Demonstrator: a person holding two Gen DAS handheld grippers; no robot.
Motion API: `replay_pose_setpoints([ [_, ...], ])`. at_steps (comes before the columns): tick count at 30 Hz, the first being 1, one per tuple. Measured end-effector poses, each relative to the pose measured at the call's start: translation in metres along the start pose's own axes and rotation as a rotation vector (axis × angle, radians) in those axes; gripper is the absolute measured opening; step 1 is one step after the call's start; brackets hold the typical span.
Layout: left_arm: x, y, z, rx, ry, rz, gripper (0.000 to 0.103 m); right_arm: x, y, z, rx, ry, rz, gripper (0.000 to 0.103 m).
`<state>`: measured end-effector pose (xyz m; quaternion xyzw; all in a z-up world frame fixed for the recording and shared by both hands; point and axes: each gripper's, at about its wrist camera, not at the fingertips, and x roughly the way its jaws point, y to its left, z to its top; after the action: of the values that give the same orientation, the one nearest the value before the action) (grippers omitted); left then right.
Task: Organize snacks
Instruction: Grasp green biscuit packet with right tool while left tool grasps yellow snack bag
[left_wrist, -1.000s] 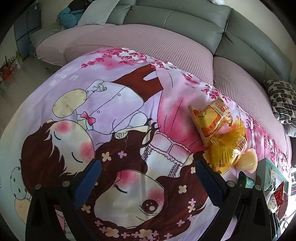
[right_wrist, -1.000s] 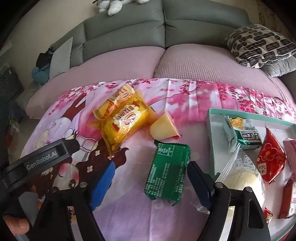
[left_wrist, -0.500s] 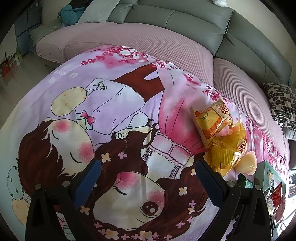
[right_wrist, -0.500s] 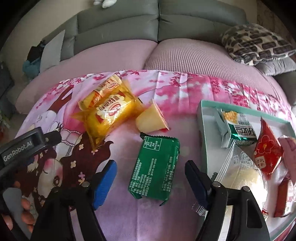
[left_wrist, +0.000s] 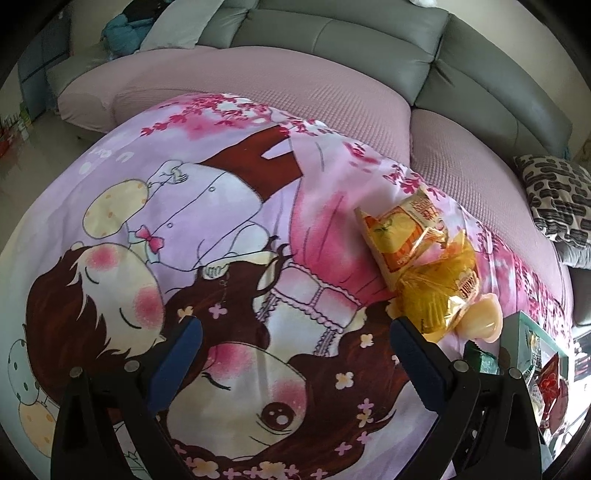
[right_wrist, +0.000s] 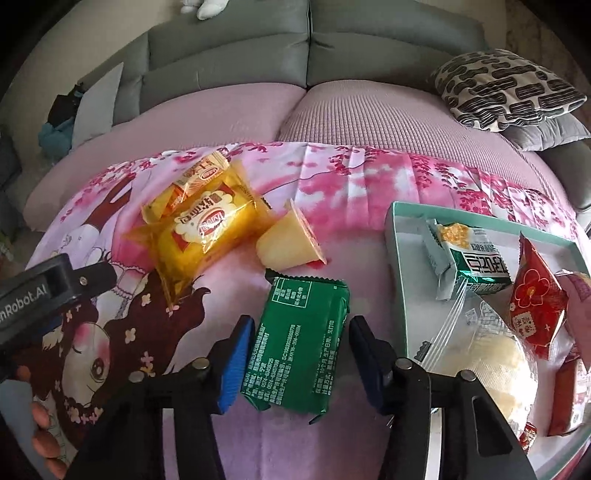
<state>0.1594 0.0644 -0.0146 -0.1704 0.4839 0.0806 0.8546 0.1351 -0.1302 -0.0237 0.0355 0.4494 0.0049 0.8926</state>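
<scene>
A green snack packet (right_wrist: 301, 343) is seen lying flat on the cartoon-print pink blanket (right_wrist: 347, 192), between the blue pads of the right gripper (right_wrist: 301, 360). The jaws are closing around it; the packet sits just beside both pads, but firm contact can't be told from the right wrist view. Beyond it, a jelly cup (right_wrist: 290, 240) is tipped on its side, w/ two yellow snack bags (right_wrist: 201, 229) overlapping to its left. To the right, a teal-rimmed tray (right_wrist: 397, 236) is set on the blanket, holding a green-and-white packet (right_wrist: 469, 254), a red packet (right_wrist: 535, 299) and a clear-wrapped pale bun (right_wrist: 491, 350), among others.

The left gripper (left_wrist: 295, 362) is held wide apart over the blanket w/ nothing between its pads. In its view the yellow bags and cup are seen near its right-hand finger, not touched. A grey sofa (left_wrist: 332, 40) is seen behind.
</scene>
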Motion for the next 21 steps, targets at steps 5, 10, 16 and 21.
replay_pose_setpoints([
  [5,-0.001,-0.013,0.0,0.057,-0.005,-0.031,0.101,-0.001,-0.005,0.001,0.014,-0.004,0.007,0.043],
  [10,0.003,-0.025,0.001,0.088,0.001,-0.07,0.101,-0.001,-0.006,0.001,0.01,-0.012,0.014,0.043],
  [16,0.003,-0.046,0.007,0.141,-0.006,-0.132,0.101,-0.005,-0.017,0.003,0.04,-0.024,0.048,0.042],
  [21,0.014,-0.073,0.019,0.21,0.003,-0.192,0.101,-0.006,-0.02,0.003,0.053,-0.025,0.077,0.042],
])
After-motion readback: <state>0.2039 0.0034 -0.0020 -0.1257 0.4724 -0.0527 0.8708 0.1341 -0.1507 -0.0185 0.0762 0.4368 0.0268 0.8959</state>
